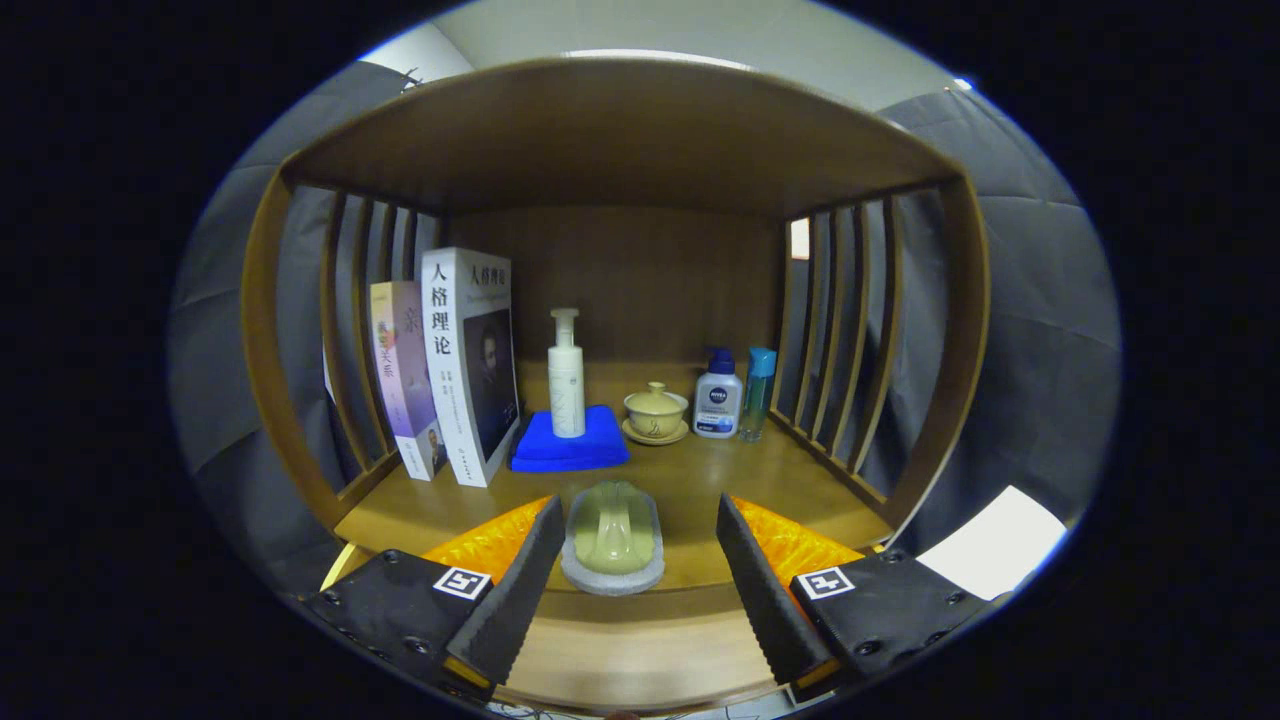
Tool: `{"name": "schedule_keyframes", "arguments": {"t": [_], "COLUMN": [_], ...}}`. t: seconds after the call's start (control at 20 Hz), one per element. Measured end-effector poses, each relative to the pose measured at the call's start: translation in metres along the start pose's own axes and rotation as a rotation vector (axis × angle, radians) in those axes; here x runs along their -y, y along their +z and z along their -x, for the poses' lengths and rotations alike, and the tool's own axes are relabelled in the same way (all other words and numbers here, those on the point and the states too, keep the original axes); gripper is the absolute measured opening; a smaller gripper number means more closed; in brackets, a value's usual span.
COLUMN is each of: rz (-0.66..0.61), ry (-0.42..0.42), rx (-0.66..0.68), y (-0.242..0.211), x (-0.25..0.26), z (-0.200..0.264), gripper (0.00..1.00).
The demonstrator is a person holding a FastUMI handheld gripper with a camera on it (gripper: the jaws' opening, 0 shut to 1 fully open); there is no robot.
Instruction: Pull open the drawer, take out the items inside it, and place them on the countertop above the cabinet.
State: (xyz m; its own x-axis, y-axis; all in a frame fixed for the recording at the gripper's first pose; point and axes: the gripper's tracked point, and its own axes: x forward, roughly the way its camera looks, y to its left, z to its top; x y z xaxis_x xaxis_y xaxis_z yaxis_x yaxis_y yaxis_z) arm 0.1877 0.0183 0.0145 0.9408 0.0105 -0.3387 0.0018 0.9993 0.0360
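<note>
Looking forward along our gripper (632, 575), we see its two black ribbed fingers (520, 590) spread wide apart, with nothing pressed between them. Lying on the wooden countertop (690, 480) in the gap between the fingers, touching neither of them, is a pale green soap-like piece on a grey pad (613, 538); it sits near the counter's front edge.

Beyond the fingers the counter runs back into a wooden shelf unit (620, 130) with slatted sides and a solid top board. Toward the back, a little left of centre, we find a folded blue cloth (570, 447), and a white pump bottle (566, 375) stands upright on it. Just beside the cloth, to its right, a yellowish lidded tea bowl (656, 411) rests on its saucer. Right of that, a white bottle with a blue pump (718, 393) stands upright, and a slim blue-capped bottle (757, 393) stands just beside it, close to the right-hand slats.

On the left, two books stand on end against the slats: a thick white book (468, 365) nearer the middle and a thinner pastel book (402, 375) leaning beside it, the two touching.

Grey cloth (1040, 330) hangs around the outside of the unit. We cannot tell from here where the drawer lies.
</note>
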Motion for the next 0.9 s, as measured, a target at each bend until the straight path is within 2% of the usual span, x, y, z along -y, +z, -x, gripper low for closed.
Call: {"name": "schedule_keyframes", "arguments": {"t": [0.2,0.55,0.7,0.9], "rz": [0.002,-0.018,-0.018,0.057], "ry": [-0.016,0.020,0.009,-0.001], "rx": [0.055,0.132,0.126,0.100], "y": [-0.004,-0.031,-0.051,-0.084], "x": [0.005,0.001,0.003,0.004], "z": [0.036,0.073,0.081,0.085], "gripper": [0.96,0.97,0.97,0.97]}}
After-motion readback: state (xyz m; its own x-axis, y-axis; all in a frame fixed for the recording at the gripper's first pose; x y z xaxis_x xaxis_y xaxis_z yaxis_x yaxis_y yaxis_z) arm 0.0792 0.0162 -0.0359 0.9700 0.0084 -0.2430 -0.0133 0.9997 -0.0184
